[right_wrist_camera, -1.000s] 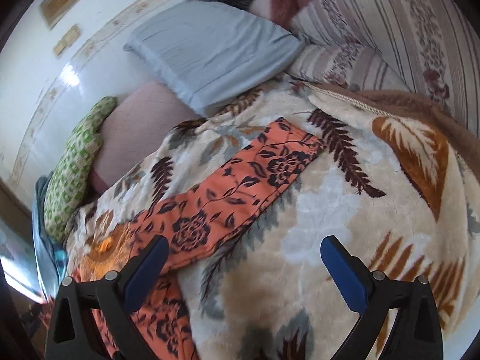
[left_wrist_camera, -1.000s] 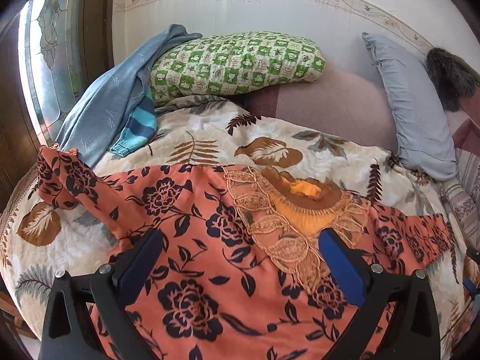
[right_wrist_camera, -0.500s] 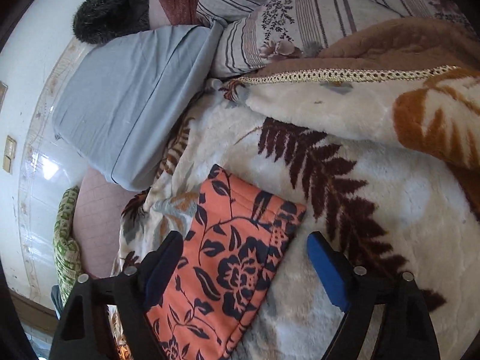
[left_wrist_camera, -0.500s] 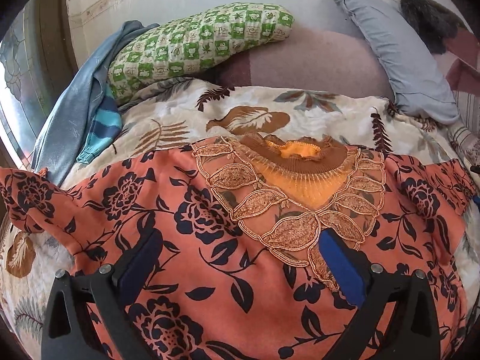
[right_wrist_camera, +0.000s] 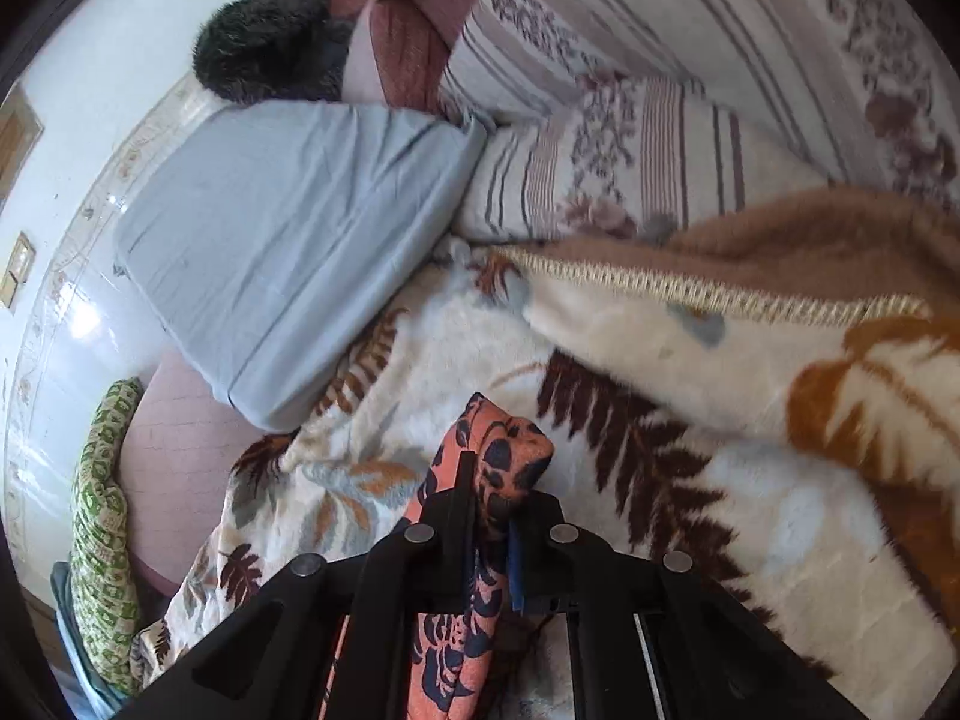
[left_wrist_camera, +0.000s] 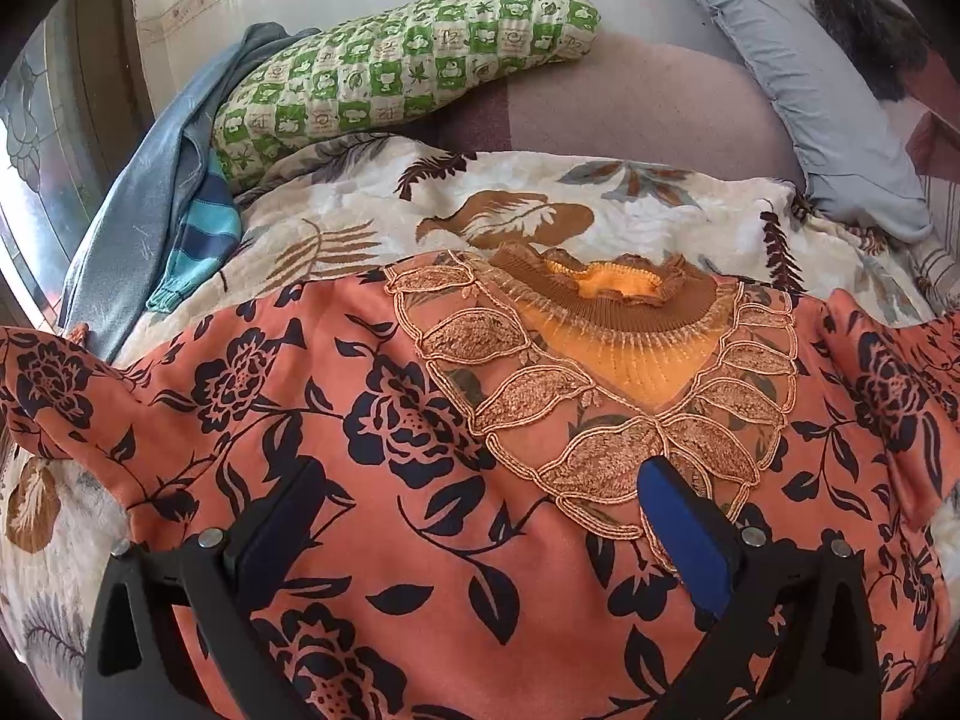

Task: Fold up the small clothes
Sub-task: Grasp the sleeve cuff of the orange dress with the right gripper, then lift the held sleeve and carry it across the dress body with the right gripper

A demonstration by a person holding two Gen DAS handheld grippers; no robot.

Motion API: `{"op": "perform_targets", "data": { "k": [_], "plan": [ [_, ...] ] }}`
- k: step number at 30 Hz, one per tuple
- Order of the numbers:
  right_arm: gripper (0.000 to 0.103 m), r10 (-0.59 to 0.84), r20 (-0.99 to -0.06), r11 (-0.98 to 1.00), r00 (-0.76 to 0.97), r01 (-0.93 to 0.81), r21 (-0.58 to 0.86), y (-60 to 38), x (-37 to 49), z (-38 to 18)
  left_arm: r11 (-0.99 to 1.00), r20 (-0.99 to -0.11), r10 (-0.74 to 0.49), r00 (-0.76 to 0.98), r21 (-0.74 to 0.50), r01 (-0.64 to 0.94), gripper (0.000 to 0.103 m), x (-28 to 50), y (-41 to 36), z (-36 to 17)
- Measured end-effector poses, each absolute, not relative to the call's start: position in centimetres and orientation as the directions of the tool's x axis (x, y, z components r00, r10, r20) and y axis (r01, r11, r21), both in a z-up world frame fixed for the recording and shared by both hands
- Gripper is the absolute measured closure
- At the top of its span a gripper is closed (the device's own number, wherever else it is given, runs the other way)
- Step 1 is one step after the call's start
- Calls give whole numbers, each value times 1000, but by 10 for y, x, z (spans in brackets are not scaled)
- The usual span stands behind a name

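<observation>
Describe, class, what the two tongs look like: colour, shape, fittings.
Both are matt black plastic frames with triangular cut-outs and round silver pivot pins. The left tongs carry two flat blue pads. On the right tongs only a sliver of blue pad shows. No cables, markings or sleeves show.

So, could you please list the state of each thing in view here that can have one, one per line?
Orange floral top: spread flat, front up, unfolded.
Its sleeve end: bunched, pinched in the right gripper.
Right gripper: shut on the sleeve.
Left gripper: open over the top's chest, holding nothing.
Leaf-print blanket: spread under the top, one edge turned back.
</observation>
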State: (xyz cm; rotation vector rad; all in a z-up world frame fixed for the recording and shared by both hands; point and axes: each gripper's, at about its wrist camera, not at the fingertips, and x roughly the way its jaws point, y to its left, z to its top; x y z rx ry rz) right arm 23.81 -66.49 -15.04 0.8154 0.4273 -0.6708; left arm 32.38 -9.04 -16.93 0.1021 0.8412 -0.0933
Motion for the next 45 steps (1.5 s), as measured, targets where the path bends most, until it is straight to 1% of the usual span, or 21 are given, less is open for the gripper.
{"op": "perform_targets", "data": {
  "k": [3,5,6,7,9,11,12,14,18,19,21,22,26,30,33,35,37,38,40,42,45],
  "plan": [
    [95,-539,-547,399,640,767,503,-684,199,-131,991,-747,-46,663,47,122,0,323,-89,-168],
    [95,-648,-539,279,538,826,489,-695,169,-126,992,-748,-46,662,46,121,0,324,-88,-168],
    [91,-677,-552,223,487,850,477,-702,155,-125,992,-751,-49,659,42,121,0,324,-87,-168],
    [90,-676,-583,176,452,866,468,-710,148,-127,992,-755,-51,654,37,120,0,325,-87,-169],
    [88,-607,-672,105,425,881,461,-725,143,-136,993,-761,-50,646,31,113,0,325,-84,-170],
    [88,-559,-726,86,400,899,429,-731,143,-137,994,-762,-46,646,27,103,0,325,-82,-170],
    [88,-568,-728,101,383,911,400,-728,147,-133,995,-761,-44,647,26,98,0,325,-80,-170],
    [88,-613,-700,155,366,925,347,-713,157,-118,996,-757,-34,652,31,88,0,325,-78,-169],
    [88,-629,-640,348,441,896,276,-677,187,-87,997,-760,-32,649,24,76,0,327,-73,-169],
    [88,-618,-614,387,491,870,306,-672,188,-83,997,-761,-32,647,22,76,0,328,-72,-170],
    [88,-575,-558,422,599,801,425,-670,180,-83,997,-763,-31,646,24,76,0,327,-70,-170],
    [88,-549,-554,420,626,780,465,-673,179,-86,997,-763,-32,645,23,77,0,327,-69,-170],
    [88,-437,-575,420,692,722,549,-682,186,-98,997,-762,-36,646,16,75,0,326,-66,-169],
    [91,-436,-641,402,632,774,489,-681,196,-108,997,-760,-39,649,12,75,0,326,-66,-167],
    [91,-415,-672,349,613,790,505,-691,186,-122,997,-761,-32,648,25,79,0,326,-67,-169],
    [91,-415,-704,326,577,816,477,-701,182,-131,997,-762,-33,647,23,78,0,327,-66,-169],
    [91,-387,-753,305,533,844,441,-713,180,-145,997,-760,-38,649,16,78,0,327,-66,-168],
    [91,-360,-771,279,525,849,448,-720,176,-154,997,-757,-41,652,13,79,0,326,-66,-167],
    [90,-307,-788,218,534,845,488,-732,165,-167,997,-752,-46,657,11,82,0,326,-67,-165],
    [90,-271,-791,218,548,836,504,-742,160,-173,996,-748,-50,662,11,87,0,325,-69,-164],
    [84,-305,-806,260,507,859,441,-746,156,-170,995,-748,-51,662,20,99,0,325,-73,-165]
  ]
}}
